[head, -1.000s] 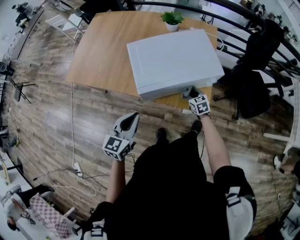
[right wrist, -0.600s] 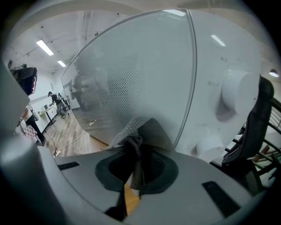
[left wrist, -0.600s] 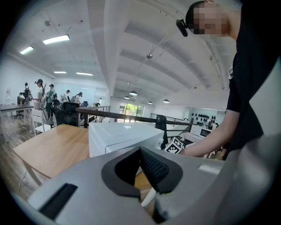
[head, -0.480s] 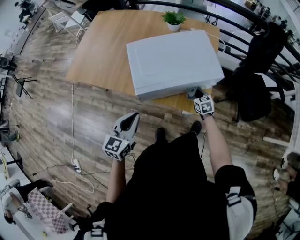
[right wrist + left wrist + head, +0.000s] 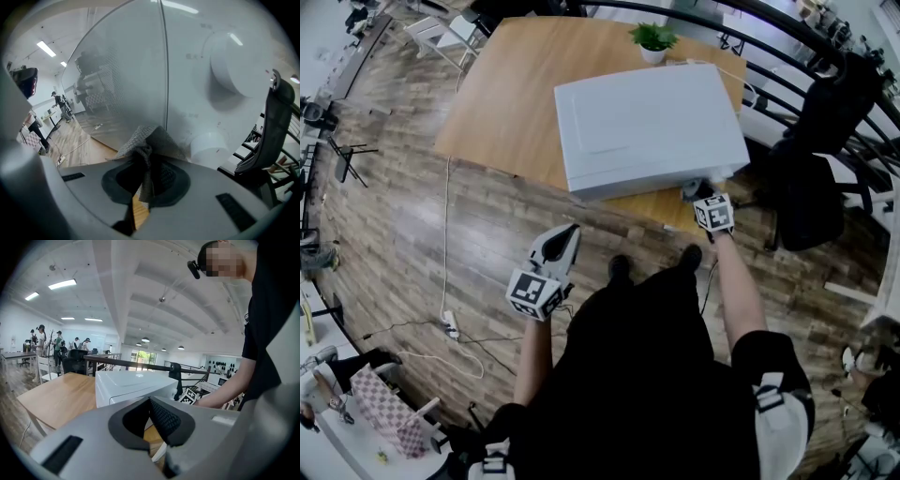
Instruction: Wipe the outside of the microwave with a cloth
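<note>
- Right gripper (image 5: 145, 161) is pinching a grey cloth (image 5: 149, 138): jaws are closing tight on a bunched fold, and the rest is fanning out past the tips.
- Cloth is pressing on the front of the white microwave (image 5: 187, 70), low down at the seam between the glass door and the control panel, just beside the lower knob (image 5: 211, 143).
- Left gripper (image 5: 152, 416) is hanging low at the person's side with its jaws pressed together and nothing between them, well apart from the microwave.
- Microwave (image 5: 647, 122) is sitting at the near edge of the wooden table (image 5: 502, 94), with a potted plant (image 5: 653, 39) behind it.
- In the head view the right gripper (image 5: 698, 190) is sitting under the microwave's front right corner. The front face is hiding from this angle, and the cloth is hardly showing.
</note>
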`<state>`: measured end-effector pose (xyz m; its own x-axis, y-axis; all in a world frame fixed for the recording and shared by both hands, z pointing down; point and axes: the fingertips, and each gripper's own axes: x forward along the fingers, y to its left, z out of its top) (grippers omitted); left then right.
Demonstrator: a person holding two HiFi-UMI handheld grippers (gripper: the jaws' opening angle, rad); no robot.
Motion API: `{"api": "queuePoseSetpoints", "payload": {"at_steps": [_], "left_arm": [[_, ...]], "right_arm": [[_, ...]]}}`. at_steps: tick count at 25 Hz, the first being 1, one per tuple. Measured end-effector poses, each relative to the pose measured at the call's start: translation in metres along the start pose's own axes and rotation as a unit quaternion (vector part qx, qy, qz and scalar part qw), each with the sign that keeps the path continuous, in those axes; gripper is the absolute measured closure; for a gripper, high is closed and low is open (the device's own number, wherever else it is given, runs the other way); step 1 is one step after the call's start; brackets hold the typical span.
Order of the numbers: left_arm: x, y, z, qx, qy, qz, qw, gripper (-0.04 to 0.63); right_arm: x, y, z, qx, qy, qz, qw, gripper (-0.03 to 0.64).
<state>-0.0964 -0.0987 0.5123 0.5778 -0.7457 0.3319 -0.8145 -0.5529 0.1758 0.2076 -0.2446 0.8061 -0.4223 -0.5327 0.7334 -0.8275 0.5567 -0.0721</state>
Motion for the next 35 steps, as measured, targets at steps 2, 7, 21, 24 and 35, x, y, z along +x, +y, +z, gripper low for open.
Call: {"api": "queuePoseSetpoints", "payload": {"at_steps": [2,7,21,24,35], "left_arm": [[0.000,-0.001,-0.002,0.003,-0.004,-0.003,1.0000,0.595],[0.004,-0.001,0.001,0.001,-0.010,0.004,0.9999,0.595],[0.005,-0.005,-0.006,-0.007,-0.012,0.023,0.9996,0.595],[0.003,-0.005,-0.010,-0.010,-0.005,0.029,0.9995,0.595],[-0.001,-0.007,-0.013,-0.015,0.004,0.032,0.9994,0.595]], "right_arm": [[0.005,-0.004,-0.008,0.000,0.003,0.002,1.000,0.600],[0.008,-0.009,-0.012,0.000,0.001,0.005,1.000,0.600],[0.014,-0.012,-0.026,-0.002,0.037,0.010,0.999,0.600],[0.004,-0.006,-0.009,-0.004,0.025,0.011,1.000,0.600],[0.003,0.003,-0.002,-0.010,0.028,0.012,0.999,0.600]]}}
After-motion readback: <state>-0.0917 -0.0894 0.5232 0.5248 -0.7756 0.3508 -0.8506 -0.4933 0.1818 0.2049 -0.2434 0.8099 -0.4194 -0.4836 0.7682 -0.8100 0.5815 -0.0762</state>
